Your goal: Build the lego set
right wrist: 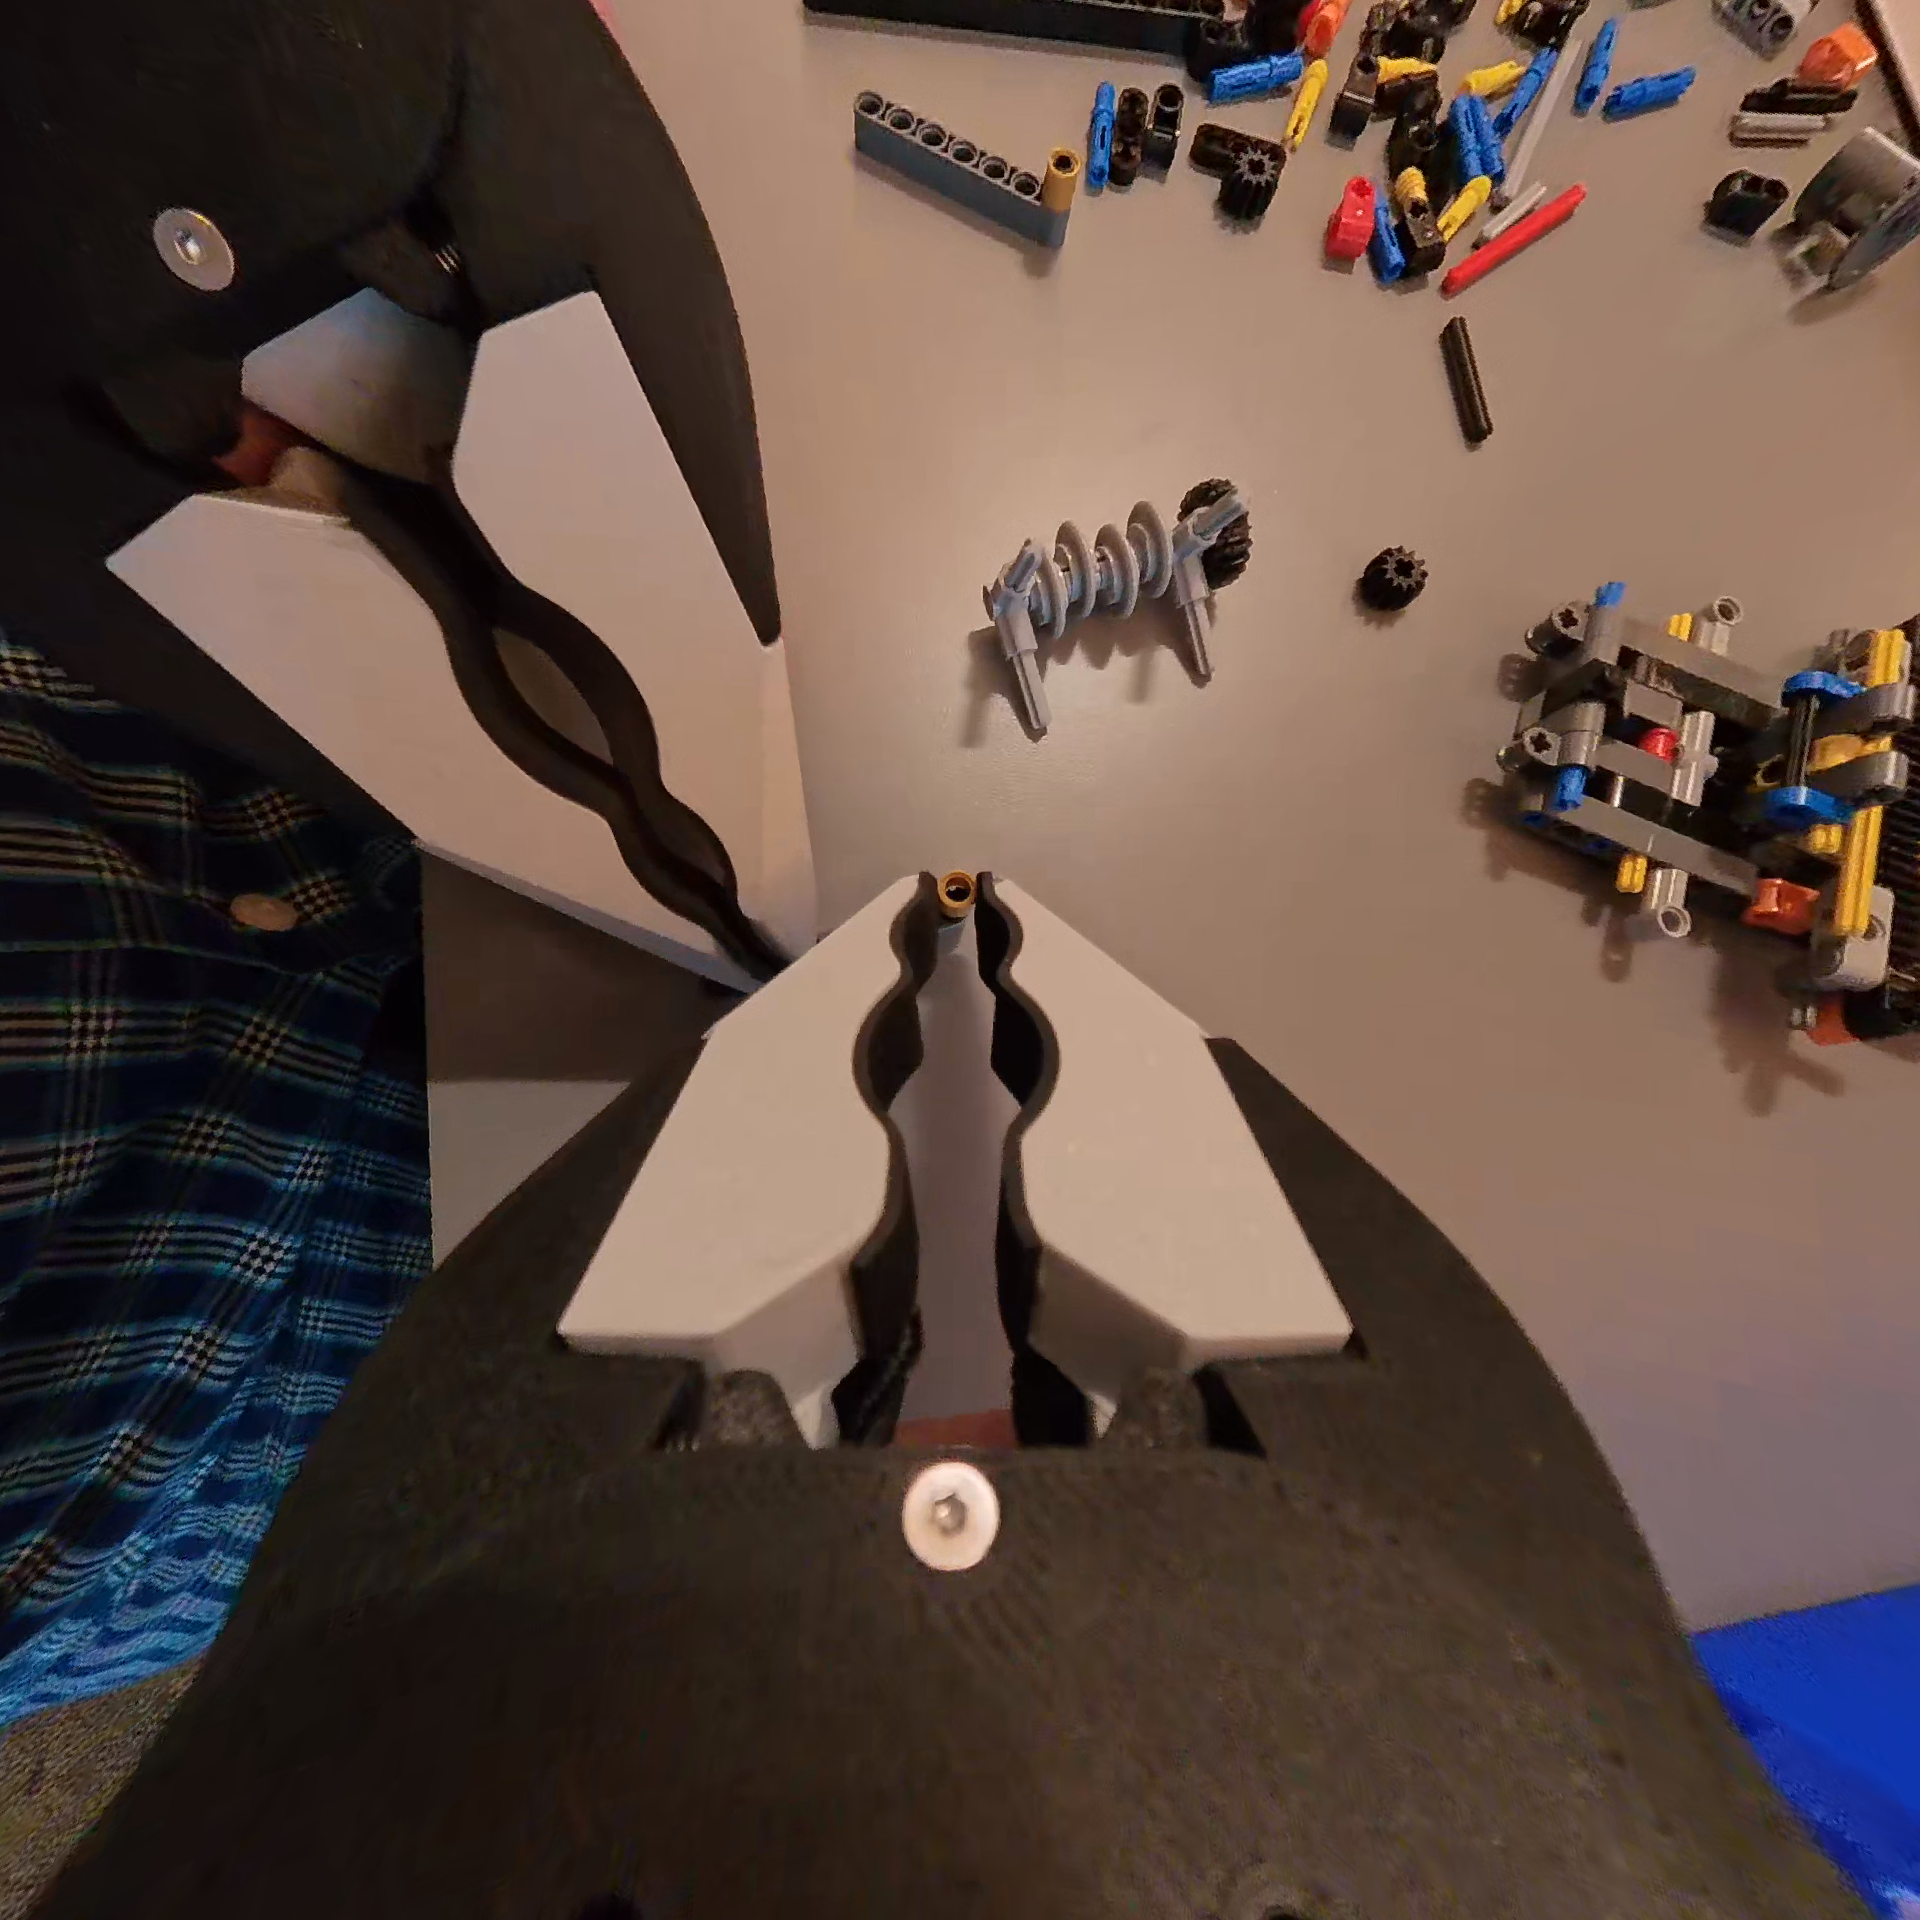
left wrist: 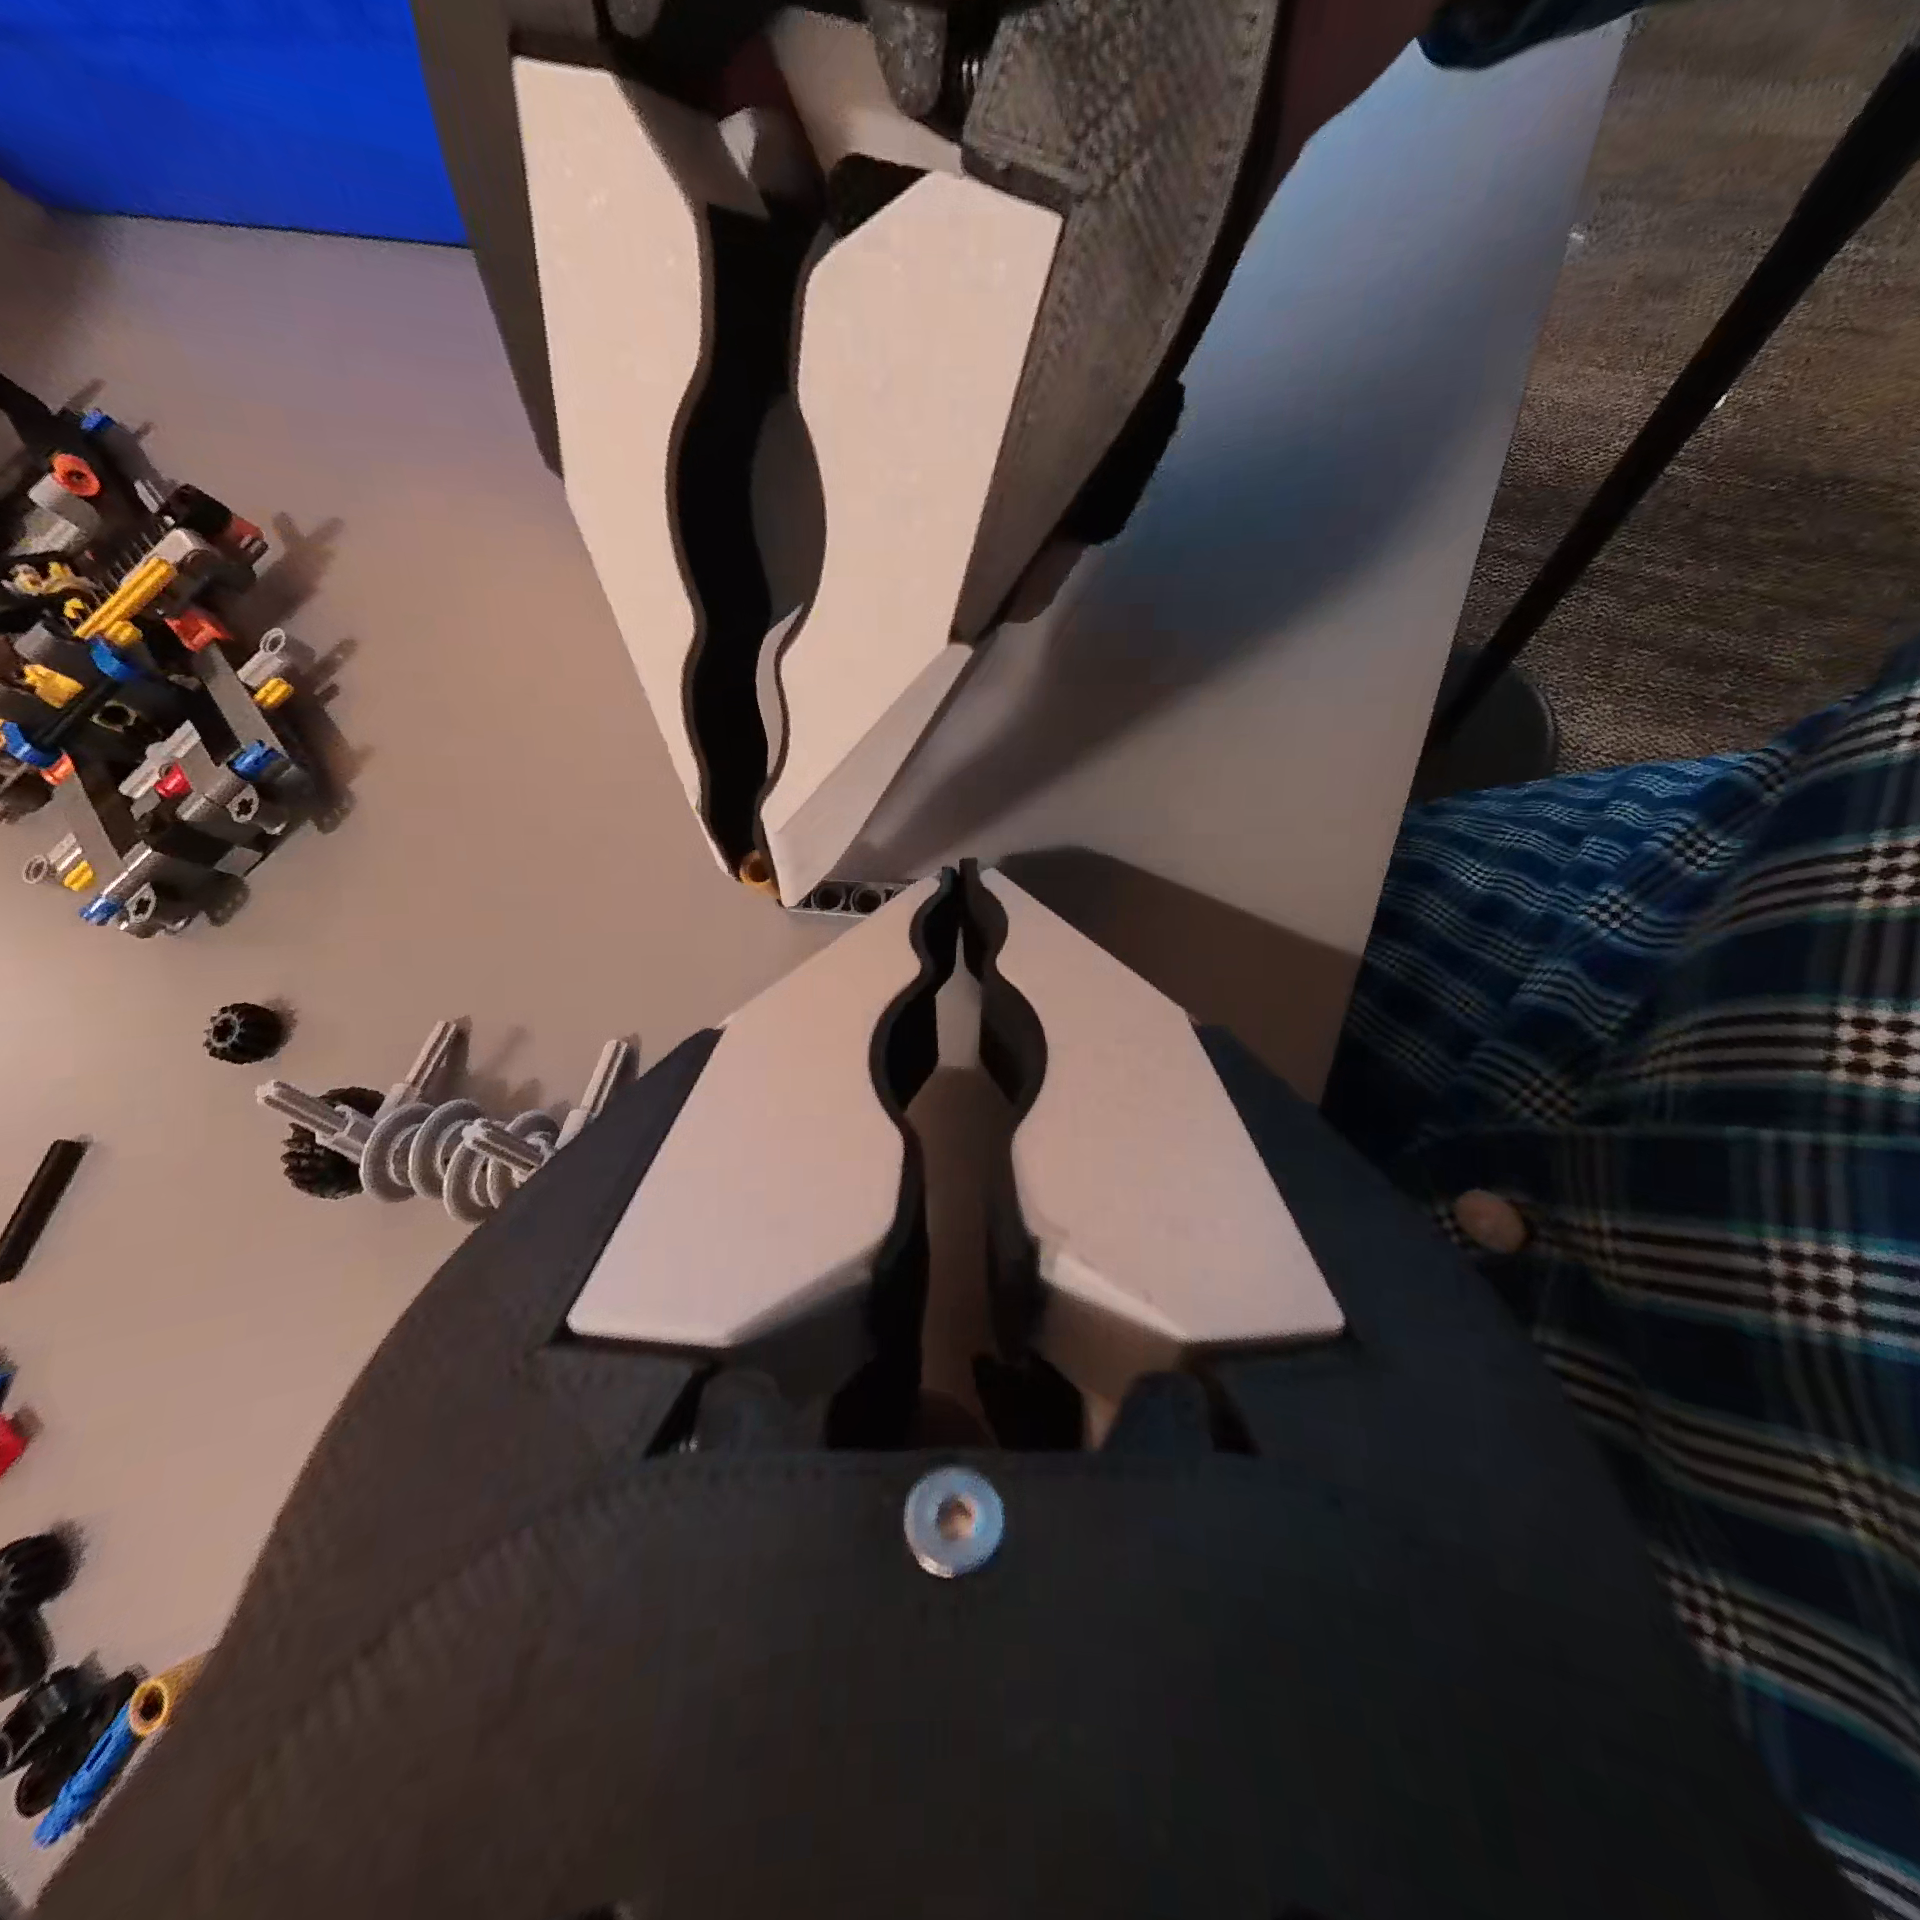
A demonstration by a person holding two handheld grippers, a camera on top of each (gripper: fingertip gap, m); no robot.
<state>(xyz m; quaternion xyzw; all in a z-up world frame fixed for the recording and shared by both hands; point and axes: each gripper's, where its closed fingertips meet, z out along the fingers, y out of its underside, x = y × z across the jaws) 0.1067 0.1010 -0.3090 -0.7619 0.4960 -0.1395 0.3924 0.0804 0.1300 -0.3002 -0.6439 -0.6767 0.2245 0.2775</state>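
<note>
We hold a small tan pin [right wrist: 956, 891] nipped at the tip of our right claw [right wrist: 957, 896], end outward so it can enter a hole. Our left claw [left wrist: 958, 894] is pinched narrow on a grey holed beam [left wrist: 852, 896], steadying it just beside the pin. The half-built lego model [right wrist: 1714, 769], knobbly hard plastic, waits on the smooth desk [right wrist: 1195, 935].

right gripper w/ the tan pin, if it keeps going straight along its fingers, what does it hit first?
Most likely the left gripper: its shut tips sit just left of the right gripper and its tan pin. The left wrist view shows a grey beam between the tips. Depth is unclear.
</note>
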